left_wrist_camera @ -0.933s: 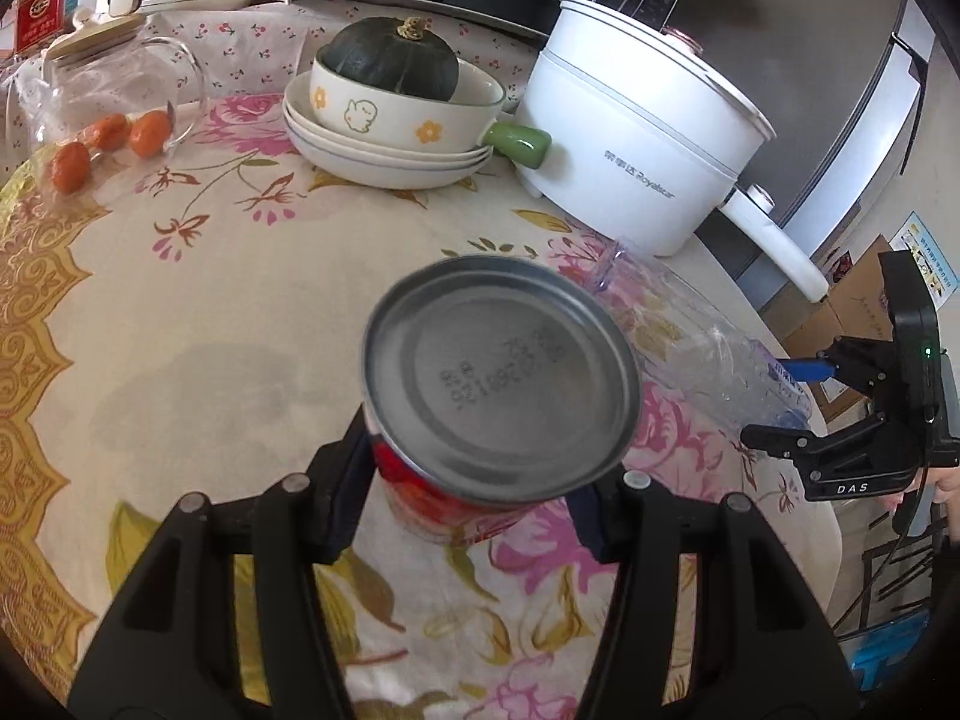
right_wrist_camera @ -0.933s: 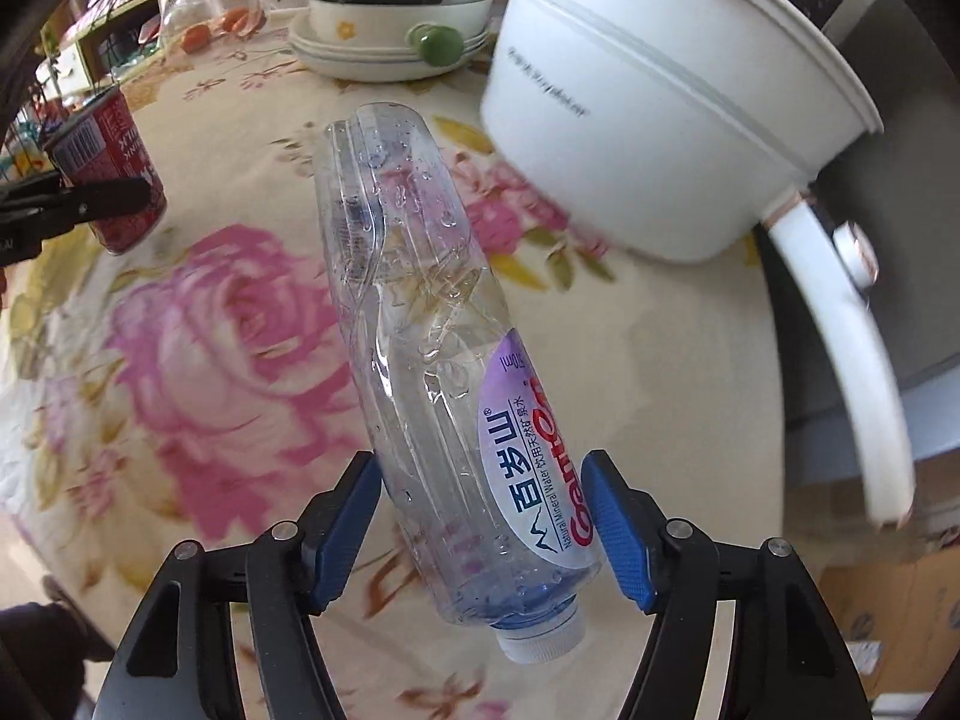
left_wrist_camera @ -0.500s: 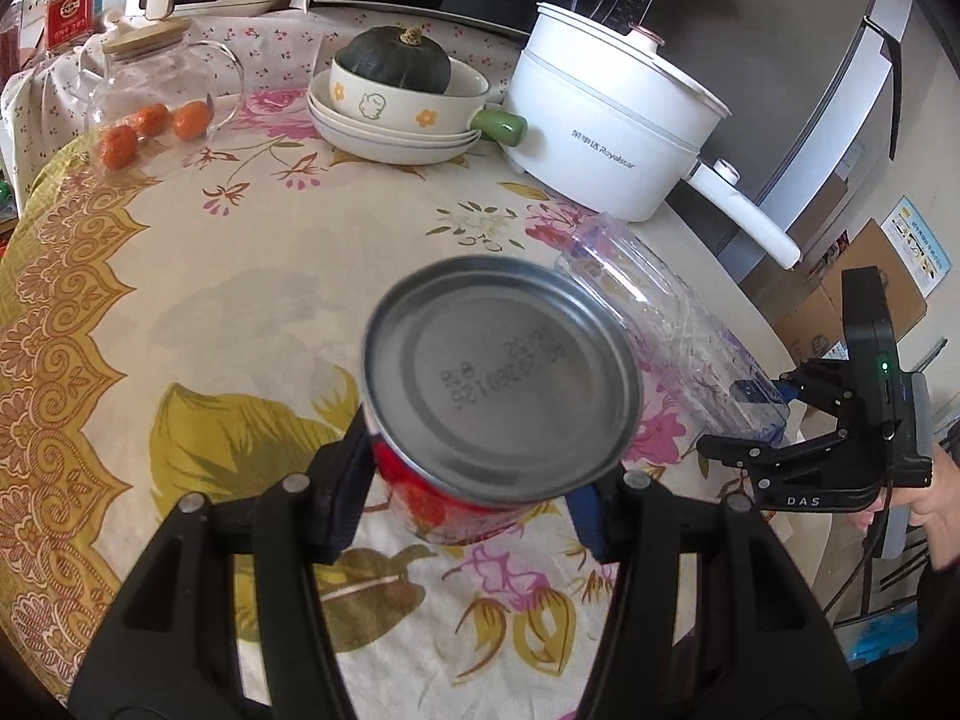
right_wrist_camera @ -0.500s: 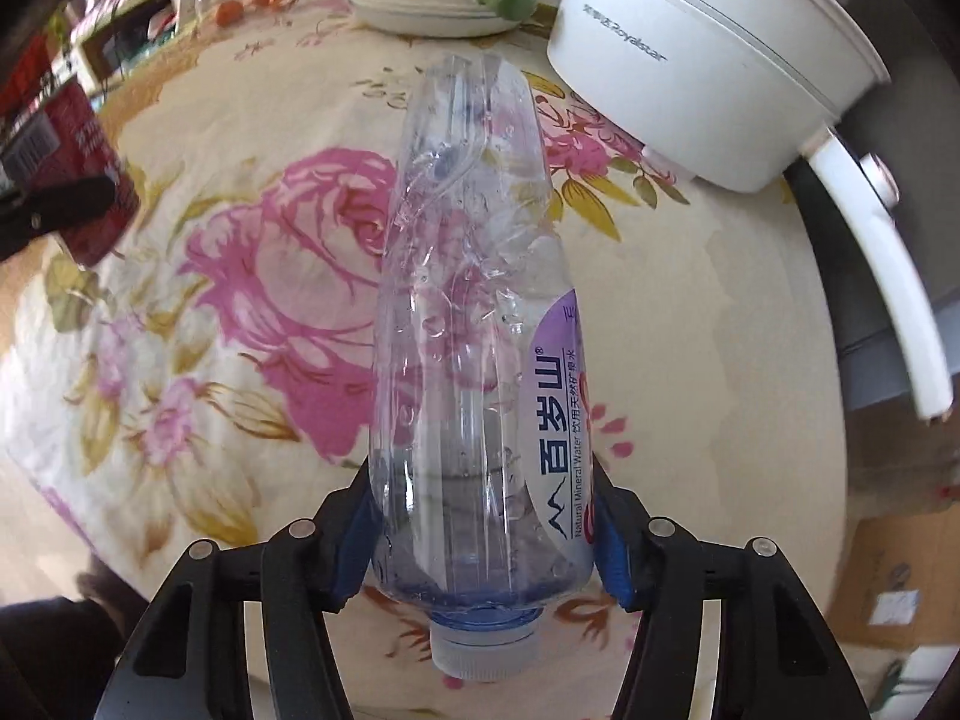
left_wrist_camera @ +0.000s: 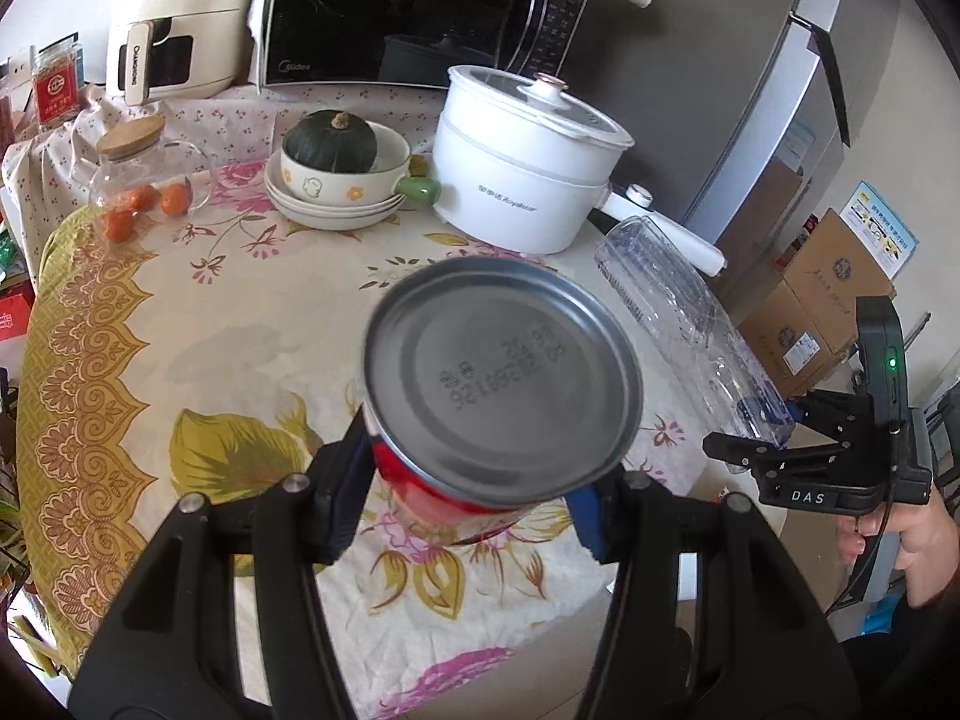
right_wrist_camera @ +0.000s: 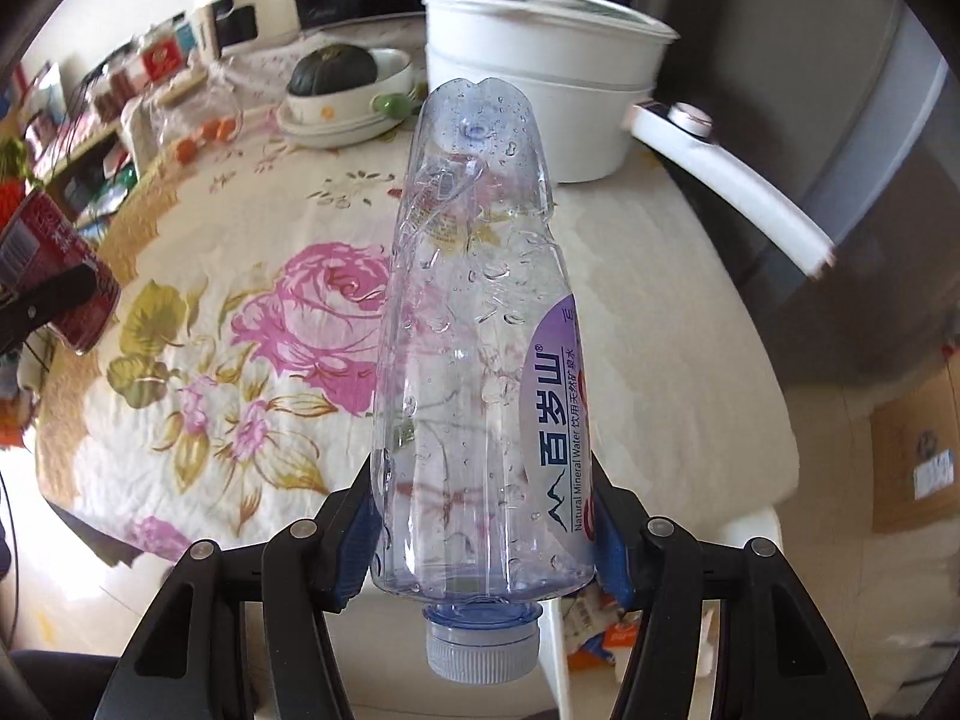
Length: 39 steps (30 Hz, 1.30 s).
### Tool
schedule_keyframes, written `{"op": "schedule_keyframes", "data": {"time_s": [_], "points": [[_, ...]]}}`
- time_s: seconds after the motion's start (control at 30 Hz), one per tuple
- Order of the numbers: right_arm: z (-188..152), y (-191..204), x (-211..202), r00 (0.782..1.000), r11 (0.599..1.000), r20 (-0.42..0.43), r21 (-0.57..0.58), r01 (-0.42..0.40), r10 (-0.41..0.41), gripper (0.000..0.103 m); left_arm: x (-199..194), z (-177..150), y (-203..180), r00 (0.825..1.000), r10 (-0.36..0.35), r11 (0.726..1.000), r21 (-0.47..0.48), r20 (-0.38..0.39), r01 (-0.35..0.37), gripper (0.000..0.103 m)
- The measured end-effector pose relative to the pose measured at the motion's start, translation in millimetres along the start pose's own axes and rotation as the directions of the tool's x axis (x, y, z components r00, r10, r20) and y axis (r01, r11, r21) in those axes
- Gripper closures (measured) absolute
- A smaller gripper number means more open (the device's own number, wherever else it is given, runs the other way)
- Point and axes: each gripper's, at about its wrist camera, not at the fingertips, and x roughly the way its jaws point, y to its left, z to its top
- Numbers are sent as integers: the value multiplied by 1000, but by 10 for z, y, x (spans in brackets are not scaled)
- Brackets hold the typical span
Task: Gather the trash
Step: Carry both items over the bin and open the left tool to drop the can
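— Between the fingers of the left gripper (left_wrist_camera: 471,489), what is held?

— A red-walled tin can with a grey metal end (left_wrist_camera: 501,387) is clamped there, lifted clear of the floral-clothed surface (left_wrist_camera: 252,324), with its flat end turned toward the camera, so its axis runs roughly along the fingers.

— And the right gripper (right_wrist_camera: 486,531)?

— A crumpled clear plastic water bottle with a purple label (right_wrist_camera: 480,348) is pinched by the blue pads at its shoulder, just above the grey cap, which is kept nearest the camera. Its long axis is pointed straight away from the fingers, base outermost, over the surface. In the left wrist view the same bottle is seen reaching out from the right gripper toward the middle of the surface.

— So both pieces of trash are already off the surface?

— Both appear to be carried, yes. No bin is shown in either view, so where they are to be dropped cannot be told. The bottle's projecting base is judged the thing to be watched during any swing.

— What lies beyond?

— A white electric pot with a long handle (right_wrist_camera: 564,78) is set close behind the bottle's base. Farther back, a dark green squash in a stacked bowl (left_wrist_camera: 330,141), a glass jar with orange fruit (left_wrist_camera: 144,186) and a black microwave (left_wrist_camera: 414,12) are seen.
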Motion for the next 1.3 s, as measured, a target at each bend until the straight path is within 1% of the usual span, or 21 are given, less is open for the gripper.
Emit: {"op": "schedule_keyframes", "data": {"time_s": [0.2, 0.33, 0.5, 0.7, 0.8, 0.9, 1.1, 1.3], "points": [[-337, -167, -279, 1000, 997, 18, 74, -12, 10, 42, -129, -71, -392, 999, -48, 998, 45, 5, 47, 45], [-566, -310, -411, 999, 992, 29, 121, -21, 17, 42, -119, -214, -626, 997, -76, 994, 74, -3, 76, 45], [-842, -551, -474, 1000, 985, 24, 170, -5, 1, 42, -24, -414, -796, 993, -111, 991, 71, -31, 113, 45], [-1154, -906, -474, 1000, 973, -11, 231, 20, -18, 42, 165, -656, -907, 988, -135, 988, 63, -73, 139, 45], [-1301, -1094, -483, 999, 965, -26, 262, 31, -25, 42, 269, -707, -956, 984, -146, 987, 49, -99, 151, 45], [-1439, -1258, -498, 999, 957, -39, 287, 47, -37, 42, 357, -734, -1063, 980, -160, 984, 57, -114, 168, 45], [-1718, -1576, -509, 996, 943, -74, 324, 74, -53, 42, 525, -743, -1418, 967, -212, 972, 75, -144, 224, 45], [-1953, -1875, -471, 991, 923, -120, 372, 97, -56, 41, 747, -770, -1902, 946, -263, 952, 109, -188, 287, 45]]}}
